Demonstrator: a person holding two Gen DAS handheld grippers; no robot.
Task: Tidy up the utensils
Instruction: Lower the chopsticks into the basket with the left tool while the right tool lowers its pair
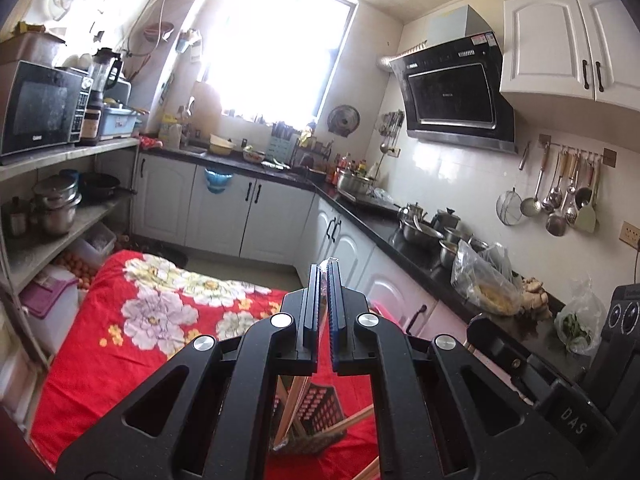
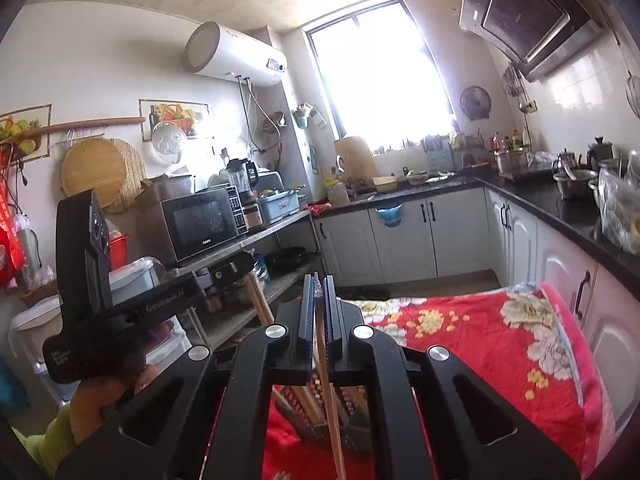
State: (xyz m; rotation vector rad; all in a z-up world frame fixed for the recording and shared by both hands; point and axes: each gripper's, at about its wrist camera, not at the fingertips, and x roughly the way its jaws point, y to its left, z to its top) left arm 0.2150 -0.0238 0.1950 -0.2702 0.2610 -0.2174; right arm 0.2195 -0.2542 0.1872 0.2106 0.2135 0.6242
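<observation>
- Black-framed left tool (image 1: 325, 276) is seen closed, its blue-lined jaws pinching a clear plastic wrapper (image 1: 325, 266) that sticks out past the tips.
- Wooden chopsticks (image 1: 294, 404) are seen hanging below the left tool's jaws, slanting down toward a dark slotted basket (image 1: 320, 404).
- Right tool (image 2: 318, 284) is likewise closed; a clear wrapper tip shows between its jaws, and a long pair of wooden chopsticks (image 2: 332, 412) is clamped there, running down through the frame.
- Beneath the right tool, the dark basket (image 2: 316, 412) is seen with more chopsticks inside it.
- The basket rests on a table covered by a red floral cloth (image 1: 132, 320).
- The left tool (image 2: 224, 276) is visible in the right wrist view, gripped by a hand (image 2: 100, 396) with a green sleeve (image 2: 52, 440).
- Farther out, a microwave (image 2: 204, 224) on a shelf and white cabinets (image 2: 404, 240) under a dark counter are noted.
</observation>
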